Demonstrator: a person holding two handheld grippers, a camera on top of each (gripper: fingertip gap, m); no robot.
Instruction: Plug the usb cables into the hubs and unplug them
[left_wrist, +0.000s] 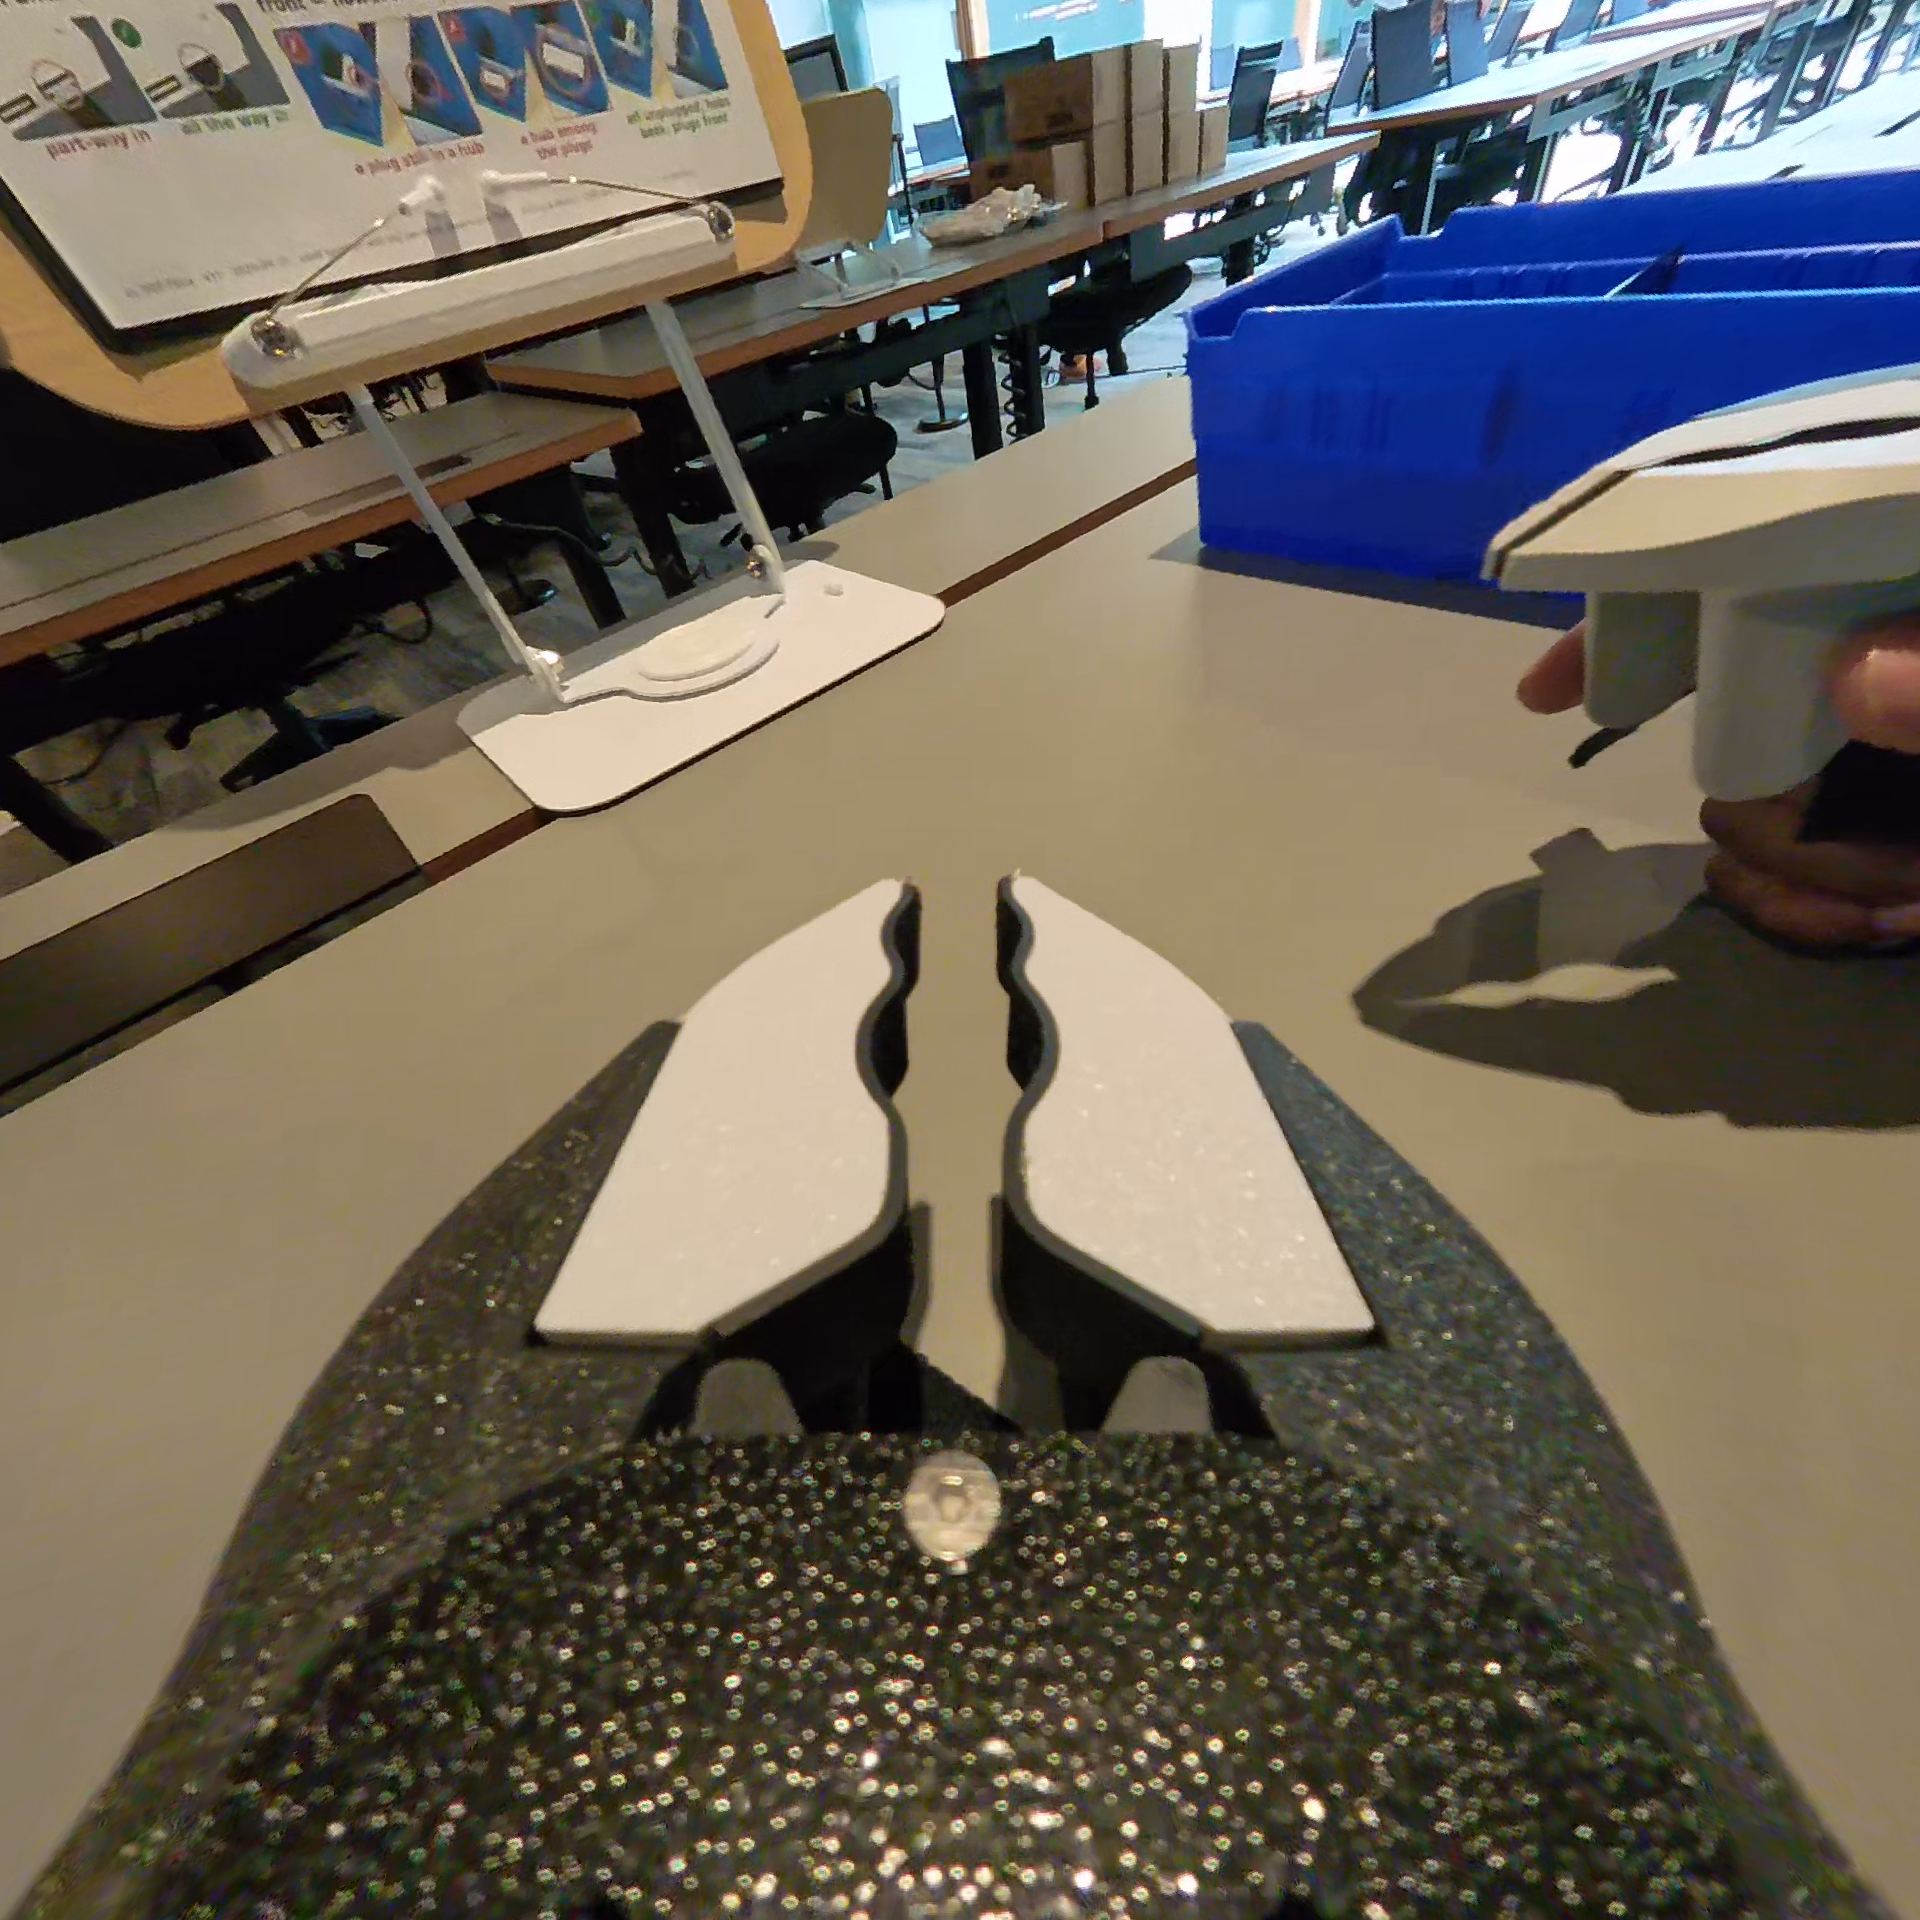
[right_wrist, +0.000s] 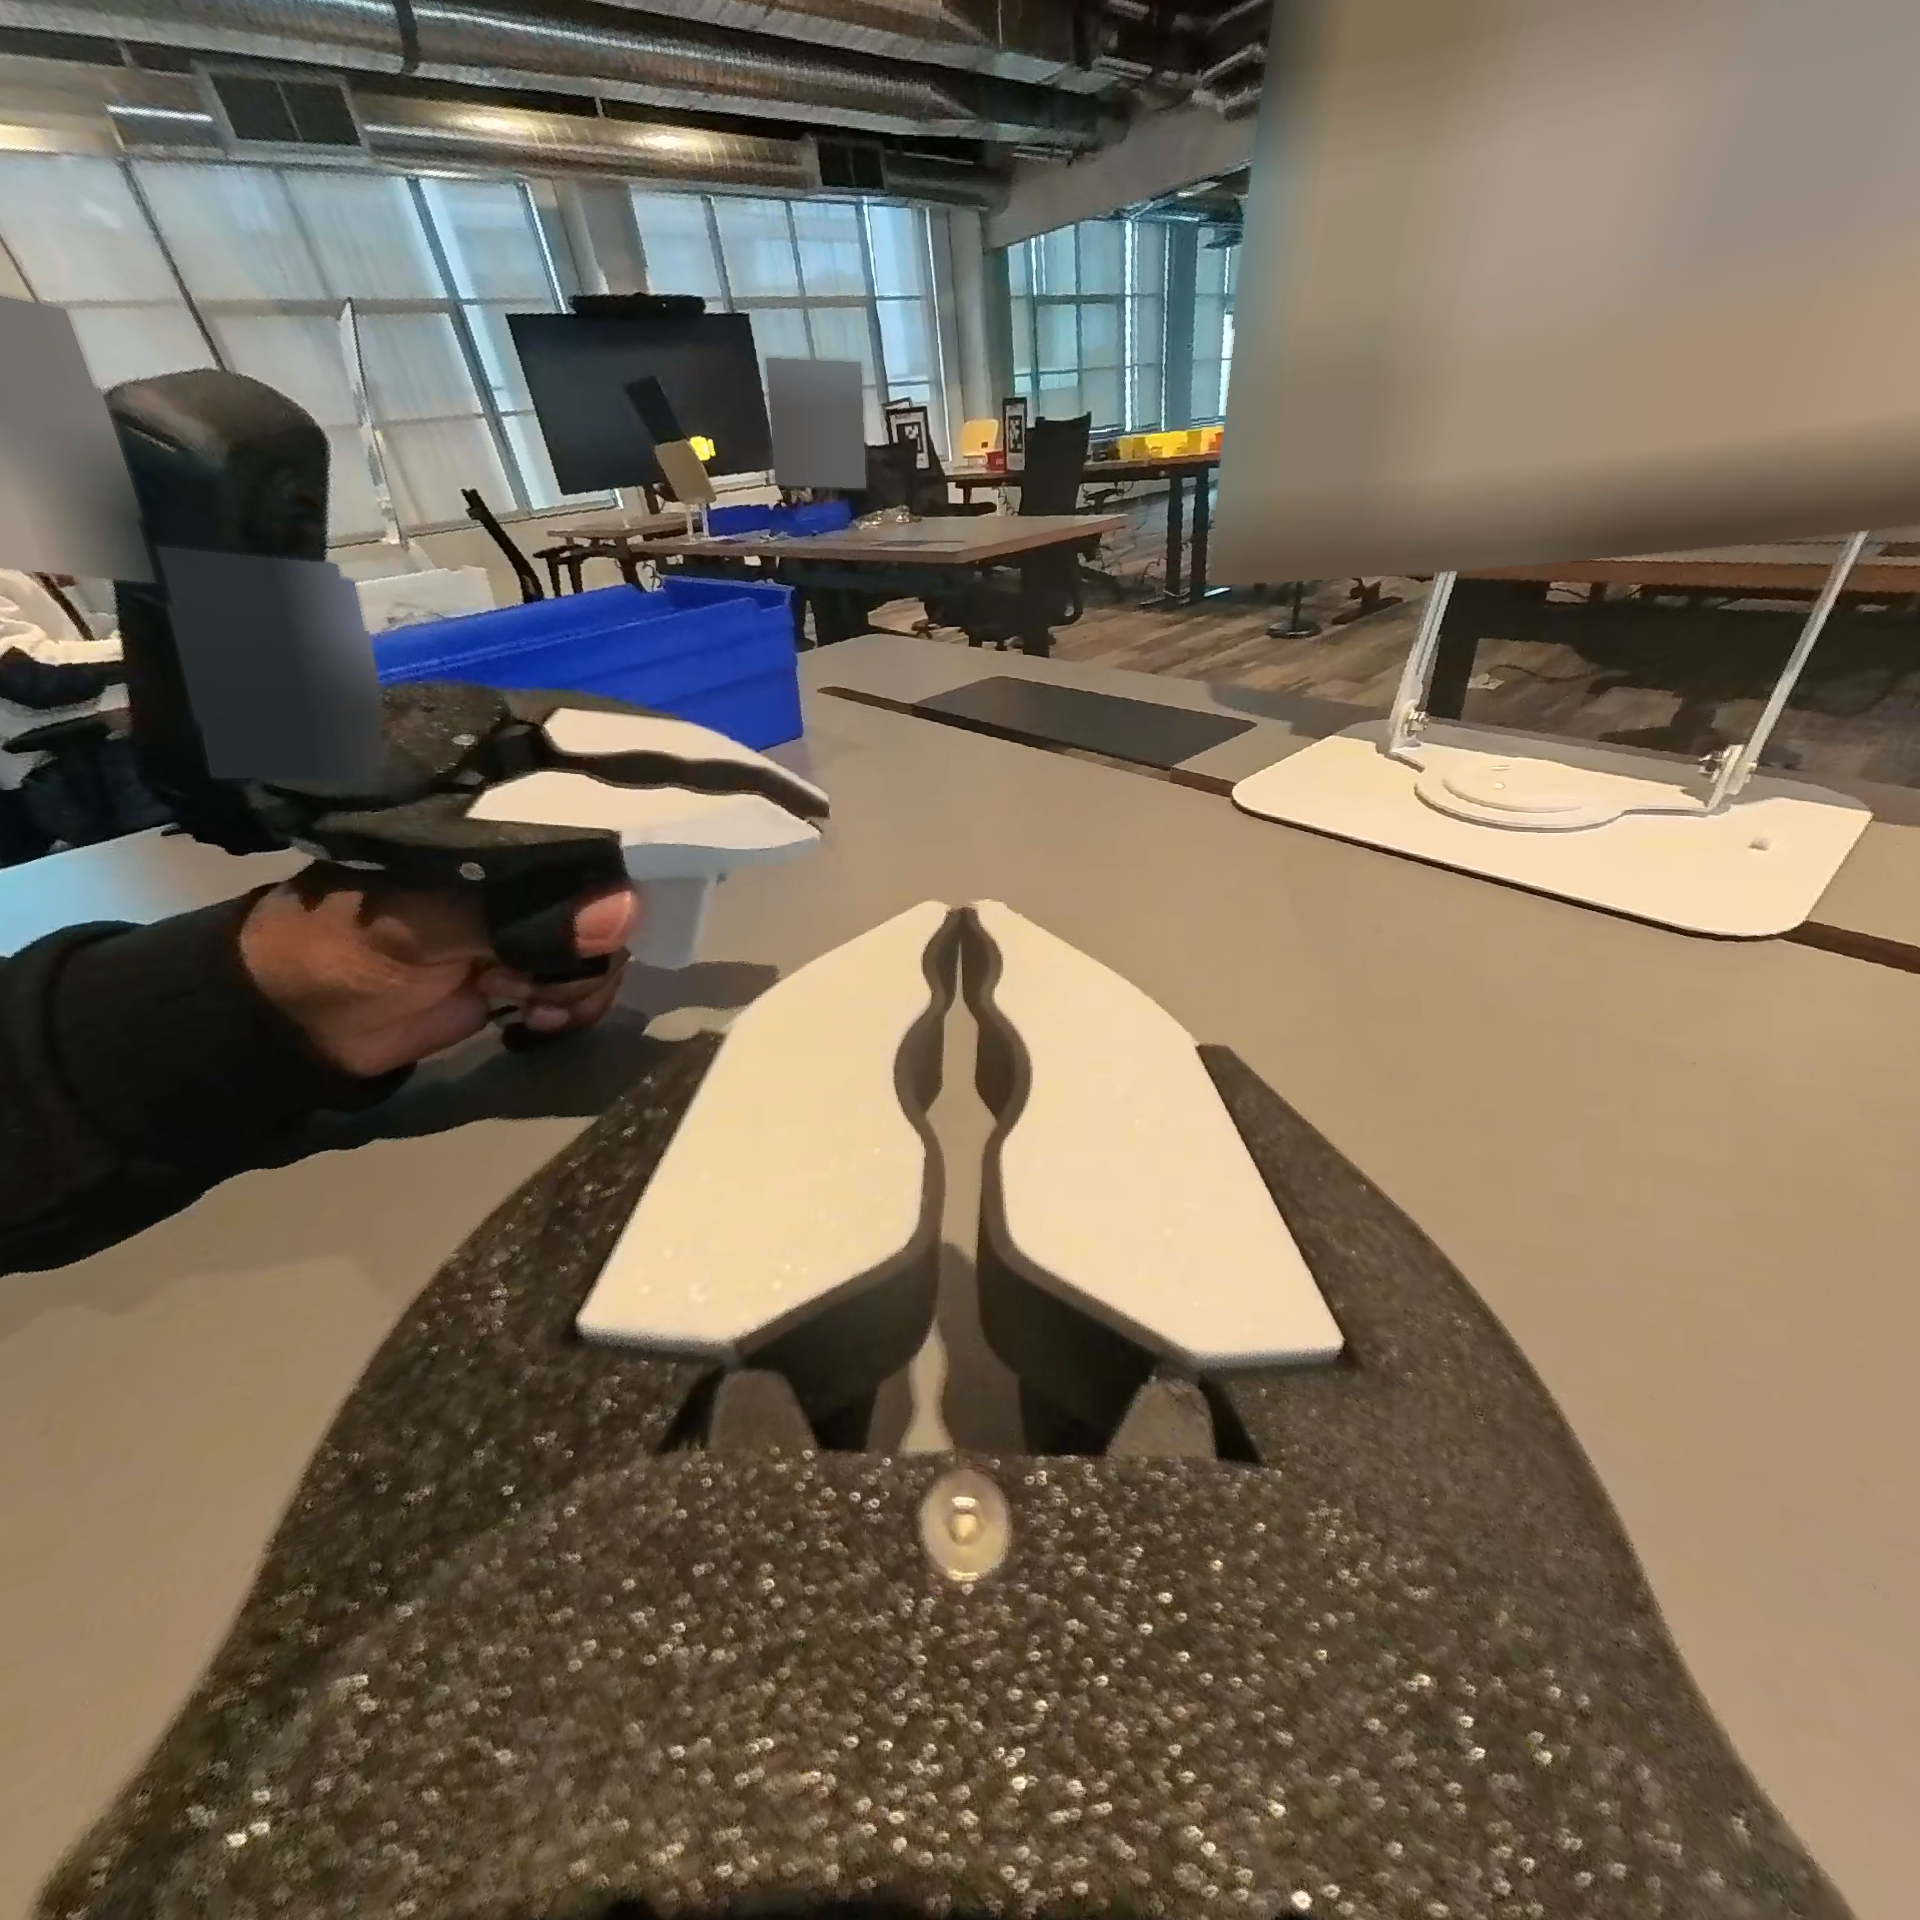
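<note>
while both hand-held grippers hover, blue bin (left_wrist: 1455, 416) on grey table (left_wrist: 1143, 779), contents hidden

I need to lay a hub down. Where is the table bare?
Bare table lies ahead of the left tongs, between the white stand base and the blue bin. Crowded at right, where a hand holds the right tongs.
</note>
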